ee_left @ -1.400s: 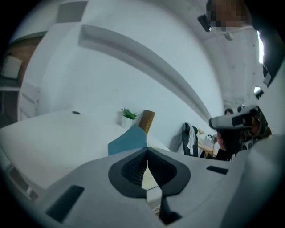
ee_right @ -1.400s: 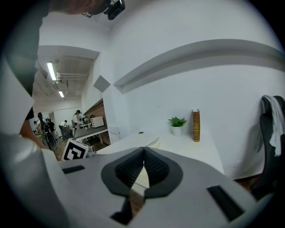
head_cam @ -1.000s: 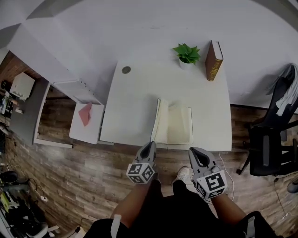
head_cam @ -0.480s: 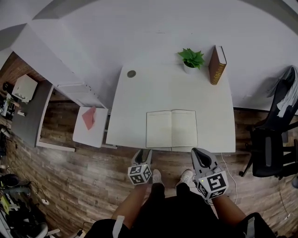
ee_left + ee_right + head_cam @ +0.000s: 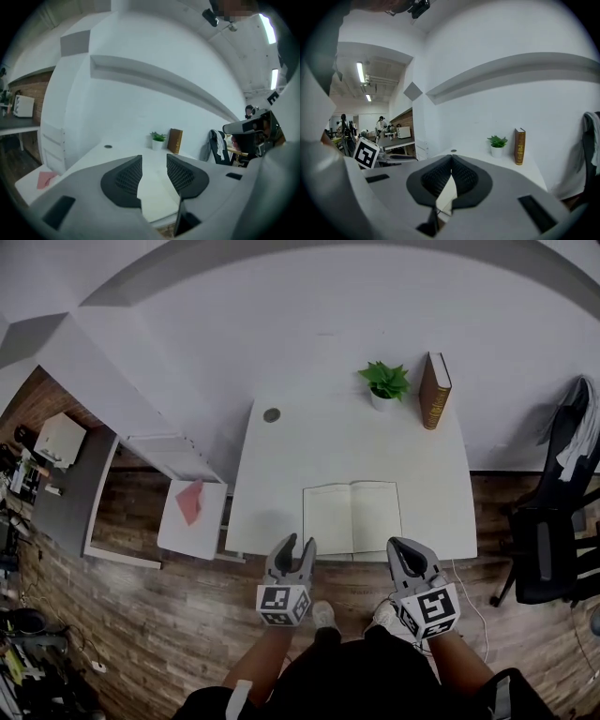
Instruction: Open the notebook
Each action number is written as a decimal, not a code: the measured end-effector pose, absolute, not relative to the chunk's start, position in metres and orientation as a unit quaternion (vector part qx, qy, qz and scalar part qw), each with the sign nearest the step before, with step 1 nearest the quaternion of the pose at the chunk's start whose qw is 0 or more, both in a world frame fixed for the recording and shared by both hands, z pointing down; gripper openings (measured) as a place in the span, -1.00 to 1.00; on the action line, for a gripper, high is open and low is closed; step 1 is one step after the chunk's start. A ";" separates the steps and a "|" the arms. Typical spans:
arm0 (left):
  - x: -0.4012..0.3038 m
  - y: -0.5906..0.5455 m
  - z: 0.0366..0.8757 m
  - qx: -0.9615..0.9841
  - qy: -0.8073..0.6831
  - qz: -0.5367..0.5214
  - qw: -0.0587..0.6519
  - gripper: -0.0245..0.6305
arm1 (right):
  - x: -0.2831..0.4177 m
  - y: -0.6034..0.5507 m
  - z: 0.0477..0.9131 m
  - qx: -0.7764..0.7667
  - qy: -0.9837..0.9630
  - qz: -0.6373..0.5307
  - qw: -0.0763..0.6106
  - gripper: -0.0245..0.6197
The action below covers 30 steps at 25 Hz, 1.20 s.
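Our left gripper (image 5: 296, 545) has its jaws well apart with nothing between them. They have just been easing inward a little from their widest. Our right gripper (image 5: 405, 549) has its jaws brought together at the tips and holds nothing. We hold both just off the near edge of the white table (image 5: 328, 446), over the wooden floor (image 5: 187, 615) and above our shoes (image 5: 323, 615), and neither one touches the table.

The notebook (image 5: 352, 517) lies open and flat on the table, close to the near edge, with both cream pages facing up. In the head view it sits beyond the two grippers and between them. In the left gripper view its pages show through the gap between the jaws.

At the far right corner of the table a potted plant (image 5: 385, 383) stands just beside a brown book (image 5: 434, 378) that is upright on its end. Both are against the wall (image 5: 309, 324) and well apart from the notebook. A round dark disc (image 5: 272, 415) sits near the far left corner.

Left of the table a low white stand (image 5: 178, 535) carries a red sheet (image 5: 190, 502). To the right a black office chair (image 5: 544, 549) stands on the floor with a garment (image 5: 574, 427) draped over its back.
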<state>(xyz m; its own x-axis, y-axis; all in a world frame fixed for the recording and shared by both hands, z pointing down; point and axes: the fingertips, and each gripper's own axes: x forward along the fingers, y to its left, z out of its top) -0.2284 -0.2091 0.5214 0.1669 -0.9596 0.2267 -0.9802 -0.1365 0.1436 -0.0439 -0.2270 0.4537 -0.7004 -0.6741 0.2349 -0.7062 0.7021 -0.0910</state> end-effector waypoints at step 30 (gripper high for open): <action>-0.178 -0.216 0.450 0.790 -0.604 0.103 0.001 -0.90 | -0.045 -0.248 0.406 0.429 -0.899 0.017 0.081 -0.93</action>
<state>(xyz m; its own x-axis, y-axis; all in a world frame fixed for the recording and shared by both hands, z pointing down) -0.1782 -0.2158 0.4501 0.2497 -0.9542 0.1646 -0.9547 -0.2710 -0.1231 -0.0448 -0.2475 0.4064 -0.6185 -0.7692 0.1604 -0.7746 0.6311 0.0398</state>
